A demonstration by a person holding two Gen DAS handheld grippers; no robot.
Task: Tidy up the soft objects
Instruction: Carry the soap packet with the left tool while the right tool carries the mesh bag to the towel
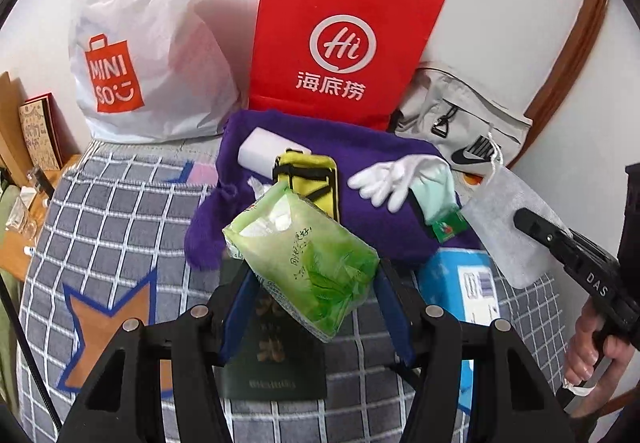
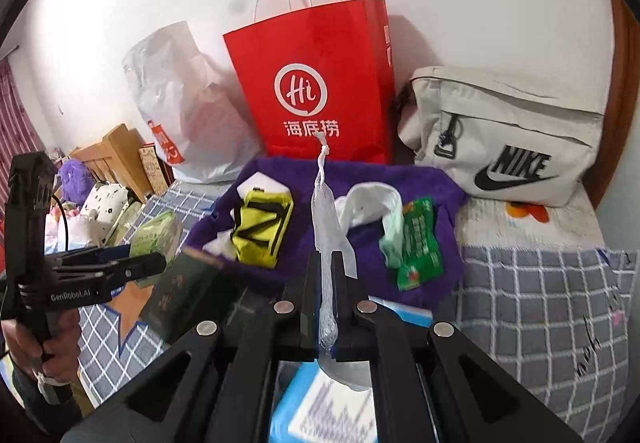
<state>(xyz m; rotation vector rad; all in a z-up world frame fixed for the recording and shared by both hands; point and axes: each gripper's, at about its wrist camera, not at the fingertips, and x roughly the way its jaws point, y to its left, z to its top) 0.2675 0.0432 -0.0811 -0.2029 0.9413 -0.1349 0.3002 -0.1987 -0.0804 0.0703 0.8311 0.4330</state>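
Observation:
My left gripper (image 1: 312, 283) is shut on a green soft tissue pack (image 1: 304, 259), which it holds tilted above the checked bedspread (image 1: 120, 223). My right gripper (image 2: 327, 257) is shut on a thin white drawstring pouch (image 2: 325, 203), seen edge-on here. In the left wrist view that pouch (image 1: 500, 227) hangs flat from the right gripper (image 1: 528, 221). Beyond both lies a purple cloth (image 2: 360, 243) bearing a yellow pouch (image 2: 260, 235), a white glove (image 1: 392, 179), a mint fabric piece (image 1: 436, 191) and a green packet (image 2: 418, 243). The left gripper (image 2: 158, 263) with its tissue pack (image 2: 156, 235) shows at the left.
Against the wall stand a red paper bag (image 1: 340, 39), a white Miniso plastic bag (image 1: 148, 43) and a grey Nike bag (image 2: 508, 139). A blue box (image 1: 464, 283) and a dark green booklet (image 1: 276, 363) lie under the grippers. Wooden furniture (image 2: 116, 151) sits far left.

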